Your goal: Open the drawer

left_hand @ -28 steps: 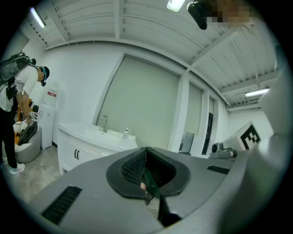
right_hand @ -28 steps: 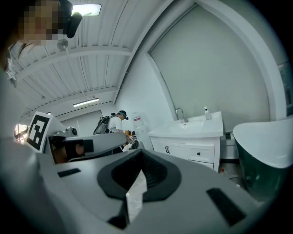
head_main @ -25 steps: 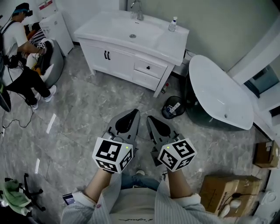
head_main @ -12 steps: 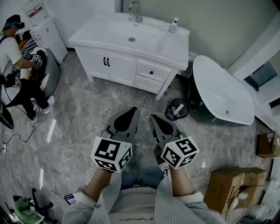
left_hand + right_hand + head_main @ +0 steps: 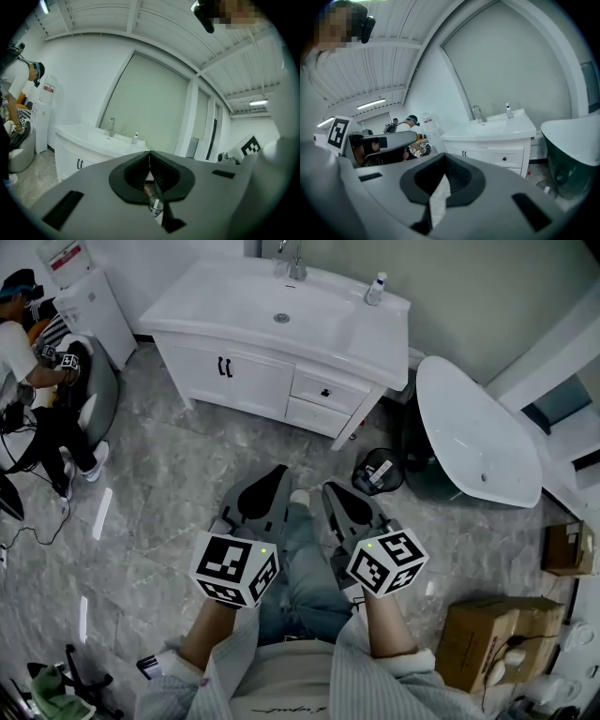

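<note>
Since a second ago the vanity (image 5: 375,334) has drawn nearer ahead of both sets of fingers, and my operator's leg (image 5: 302,559) has stepped forward, so a shoe (image 5: 300,496) now shows between the two grippers. The bin (image 5: 378,472) has closed in on the right fingertips too.

The left gripper (image 5: 278,471) has its jaws together with nothing between them, and the right gripper (image 5: 329,489) is closed and empty as well. Both point at the vanity and are well apart from it.

Counting what I see: two grippers, side by side. There are two drawers, stacked at the vanity's right end, beyond and a little right of the right fingers: the upper drawer (image 5: 325,390) and the lower drawer (image 5: 314,415), both closed. Two door handles (image 5: 223,367) sit beyond the left fingers. There is one faucet (image 5: 295,263), one bottle (image 5: 377,287), one bathtub (image 5: 473,432) far right of the fingers, two cardboard boxes (image 5: 483,643), and one seated person (image 5: 28,381) far left.
</note>
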Motion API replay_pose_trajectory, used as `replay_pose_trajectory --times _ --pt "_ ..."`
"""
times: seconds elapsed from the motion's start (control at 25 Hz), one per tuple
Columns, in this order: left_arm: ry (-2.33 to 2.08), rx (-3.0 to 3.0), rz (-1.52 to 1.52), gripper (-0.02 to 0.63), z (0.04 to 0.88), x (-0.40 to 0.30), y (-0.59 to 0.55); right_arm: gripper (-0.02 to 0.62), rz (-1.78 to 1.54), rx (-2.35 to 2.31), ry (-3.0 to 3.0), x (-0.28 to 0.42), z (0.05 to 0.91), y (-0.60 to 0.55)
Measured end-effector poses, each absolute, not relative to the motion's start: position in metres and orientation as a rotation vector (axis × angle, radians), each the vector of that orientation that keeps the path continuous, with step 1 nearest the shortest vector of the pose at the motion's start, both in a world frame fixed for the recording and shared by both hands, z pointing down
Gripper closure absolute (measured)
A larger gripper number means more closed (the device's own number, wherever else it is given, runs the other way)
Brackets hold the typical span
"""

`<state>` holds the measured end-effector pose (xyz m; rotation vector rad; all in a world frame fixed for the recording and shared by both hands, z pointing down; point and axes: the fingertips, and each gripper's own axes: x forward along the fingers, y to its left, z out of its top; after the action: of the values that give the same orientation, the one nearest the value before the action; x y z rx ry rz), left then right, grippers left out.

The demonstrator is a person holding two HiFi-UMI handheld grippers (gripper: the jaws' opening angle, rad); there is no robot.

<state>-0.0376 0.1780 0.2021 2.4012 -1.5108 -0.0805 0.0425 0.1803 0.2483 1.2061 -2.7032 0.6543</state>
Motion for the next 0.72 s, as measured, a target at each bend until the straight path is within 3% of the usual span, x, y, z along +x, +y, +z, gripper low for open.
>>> replay_pose_trajectory --times 0.72 --pt "-1.492 2.407 -0.019 0.589 0.205 -0.043 0.016 0.588 0.740 1.167 -2.646 0.028 0.272 0.017"
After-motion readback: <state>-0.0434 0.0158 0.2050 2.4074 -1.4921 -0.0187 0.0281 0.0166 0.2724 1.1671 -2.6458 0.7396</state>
